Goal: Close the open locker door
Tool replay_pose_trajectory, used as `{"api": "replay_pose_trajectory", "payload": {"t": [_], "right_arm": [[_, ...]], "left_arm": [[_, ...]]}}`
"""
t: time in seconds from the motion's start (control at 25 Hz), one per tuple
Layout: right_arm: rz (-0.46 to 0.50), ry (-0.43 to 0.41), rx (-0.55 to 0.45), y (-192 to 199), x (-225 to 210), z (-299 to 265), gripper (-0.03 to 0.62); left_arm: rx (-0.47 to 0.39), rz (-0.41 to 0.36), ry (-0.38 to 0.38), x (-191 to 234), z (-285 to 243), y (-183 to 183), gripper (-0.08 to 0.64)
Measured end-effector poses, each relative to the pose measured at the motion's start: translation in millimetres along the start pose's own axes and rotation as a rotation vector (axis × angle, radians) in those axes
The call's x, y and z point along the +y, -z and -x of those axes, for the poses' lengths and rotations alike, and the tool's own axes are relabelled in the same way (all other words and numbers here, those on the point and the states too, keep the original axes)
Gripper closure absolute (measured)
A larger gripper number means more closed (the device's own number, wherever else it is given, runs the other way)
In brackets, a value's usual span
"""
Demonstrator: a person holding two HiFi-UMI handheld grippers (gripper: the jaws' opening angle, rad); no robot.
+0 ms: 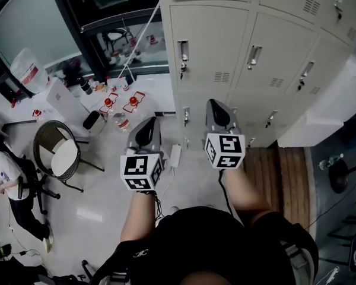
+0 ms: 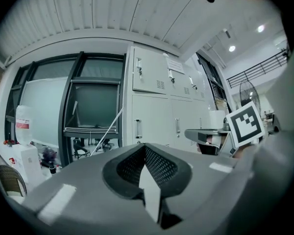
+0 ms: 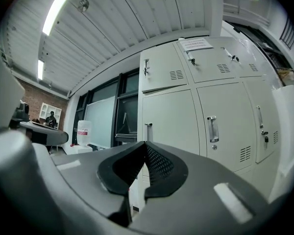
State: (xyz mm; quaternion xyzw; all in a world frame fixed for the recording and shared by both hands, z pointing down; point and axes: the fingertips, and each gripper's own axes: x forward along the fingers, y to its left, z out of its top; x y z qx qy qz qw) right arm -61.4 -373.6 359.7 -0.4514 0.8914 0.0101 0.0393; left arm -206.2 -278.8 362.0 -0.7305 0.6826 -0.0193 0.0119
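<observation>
Left tool [image 1: 151,121] and right tool [image 1: 214,103] are held level before locker doors [image 1: 209,47]; both are clenched, nothing gripped; visible doors are shut.

No text can be read. A white paper notice [image 3: 196,44] on an upper locker door [image 3: 210,71] carries print too small to make out. The red label [image 3: 82,131] on the water jug [image 3: 83,124] is blurred.
</observation>
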Motion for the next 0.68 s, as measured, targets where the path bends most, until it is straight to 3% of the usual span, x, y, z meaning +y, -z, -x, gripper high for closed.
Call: {"api": "replay_pose_trajectory", "payload": {"t": [0.68], "right_arm": [[-0.001,0.016,-0.003,-5.7,-24.6,17.6,0.58]], "left_arm": [[-0.016,-0.009,0.052,-33.7,-15.2,-8.1,0.56]]}}
